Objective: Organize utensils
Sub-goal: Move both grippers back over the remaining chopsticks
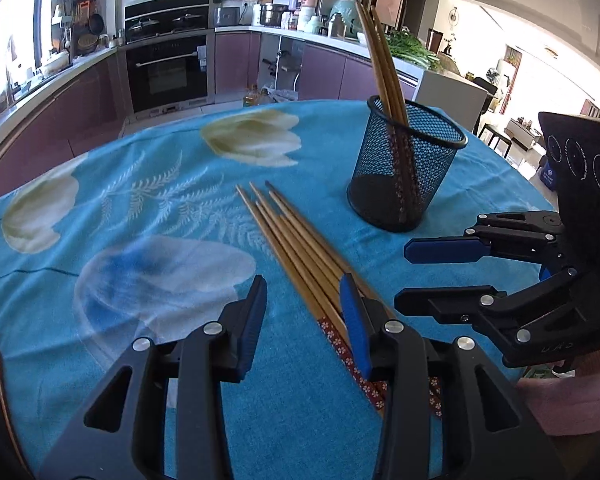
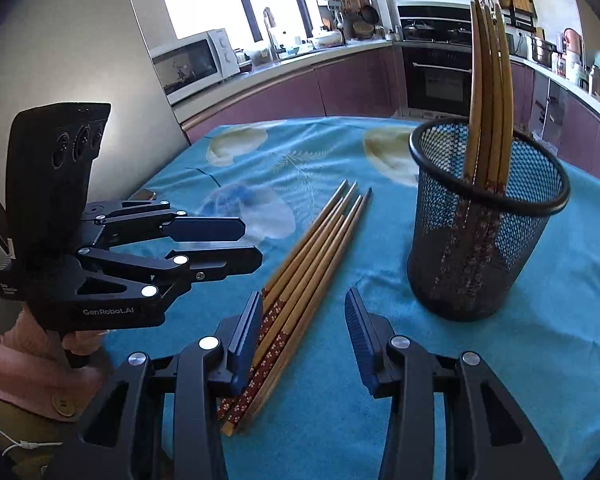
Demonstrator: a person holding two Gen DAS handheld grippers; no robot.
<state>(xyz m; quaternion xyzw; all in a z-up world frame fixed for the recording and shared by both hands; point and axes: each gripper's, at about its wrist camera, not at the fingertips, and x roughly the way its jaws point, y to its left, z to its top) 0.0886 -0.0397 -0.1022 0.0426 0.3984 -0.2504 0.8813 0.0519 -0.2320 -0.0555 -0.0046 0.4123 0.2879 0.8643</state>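
Closest to us in both wrist views are our own jaws, spread apart over the patterned butt ends of the loose chopsticks [image 1: 300, 248]. Our left gripper [image 1: 306, 300] stands open with nothing clamped; its right finger sits just at the bundle's edge, and the sticks are not between the pads. Our right gripper [image 2: 304, 312] is open too, its left finger touching or just beside the bundle, most of the gap lying over bare cloth. About six chopsticks lie fanned on the blue tabletop [image 1: 120, 184], tips pointing away from us, while several more already stand upright in the mesh cup [image 1: 404, 172] a little beyond and to the right. We judge the step in hand to be picking the next sticks from the pile. To do it well we should let one gripper lead, shift it sideways so one stick or a pair sits squarely between the pads, come down near the decorated ends where the sticks spread least, and close firmly. We should keep the two grippers from crowding each other, then lift, tip upright, and lower clear of the cup's rim.
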